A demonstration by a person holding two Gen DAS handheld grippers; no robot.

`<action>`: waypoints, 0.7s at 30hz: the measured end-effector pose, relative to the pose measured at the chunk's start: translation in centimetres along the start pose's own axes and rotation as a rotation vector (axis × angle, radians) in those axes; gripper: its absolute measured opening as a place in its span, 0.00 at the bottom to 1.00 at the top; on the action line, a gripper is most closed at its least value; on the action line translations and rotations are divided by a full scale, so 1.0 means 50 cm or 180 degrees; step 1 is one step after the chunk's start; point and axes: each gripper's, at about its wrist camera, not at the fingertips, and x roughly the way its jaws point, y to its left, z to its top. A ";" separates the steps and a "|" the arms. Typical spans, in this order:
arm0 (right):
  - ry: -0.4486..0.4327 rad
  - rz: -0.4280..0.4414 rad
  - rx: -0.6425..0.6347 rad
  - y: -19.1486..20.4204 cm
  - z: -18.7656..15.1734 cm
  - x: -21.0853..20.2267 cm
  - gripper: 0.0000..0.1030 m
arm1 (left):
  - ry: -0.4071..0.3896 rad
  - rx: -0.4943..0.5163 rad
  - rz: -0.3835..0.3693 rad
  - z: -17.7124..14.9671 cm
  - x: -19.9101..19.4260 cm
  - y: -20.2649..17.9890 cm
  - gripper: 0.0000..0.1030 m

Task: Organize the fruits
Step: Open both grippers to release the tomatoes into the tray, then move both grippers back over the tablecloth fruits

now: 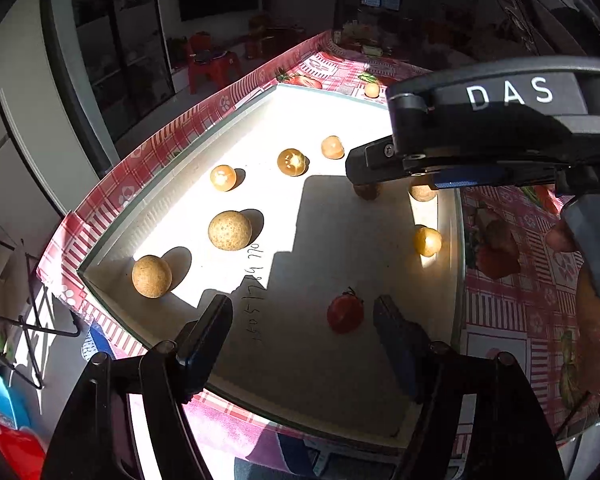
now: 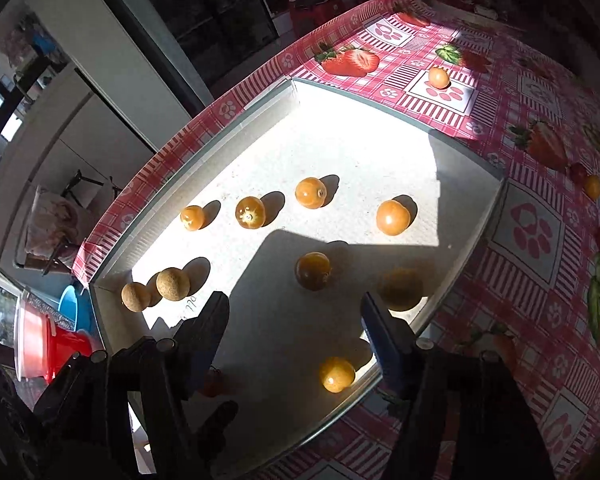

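A white tray [image 1: 284,364] [image 2: 260,128] lies on the red patterned tablecloth and holds several fruits. Two rough tan round fruits [image 1: 230,230] [image 2: 173,283] sit at its left. Several small orange tomatoes [image 1: 292,162] [image 2: 393,217] lie across the middle and right. One red tomato [image 1: 345,313] lies near the front, just ahead of my left gripper [image 1: 302,326], which is open and empty. My right gripper [image 2: 294,324] is open and empty above the tray, and it also shows in the left wrist view [image 1: 380,168]. One orange tomato [image 2: 439,77] lies on the cloth beyond the tray.
The tablecloth [image 2: 532,232] extends right of the tray, with another small yellow fruit [image 2: 592,187] on it. Red plastic stools [image 1: 212,62] stand on the floor beyond the table. A red container [image 2: 48,344] and a blue one [image 2: 74,306] sit below the table's left edge.
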 end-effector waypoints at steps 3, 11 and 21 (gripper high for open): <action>-0.0106 0.0003 0.0092 -0.014 -0.006 -0.029 0.79 | -0.0004 -0.0008 0.0011 -0.001 -0.007 0.000 0.72; -0.0269 -0.0153 0.0407 -0.095 -0.050 -0.097 0.79 | -0.0079 0.0079 0.0001 0.004 -0.039 -0.027 0.72; -0.0375 -0.0560 0.0878 -0.247 -0.162 -0.171 0.79 | -0.0207 0.0303 -0.0191 0.031 -0.079 -0.113 0.72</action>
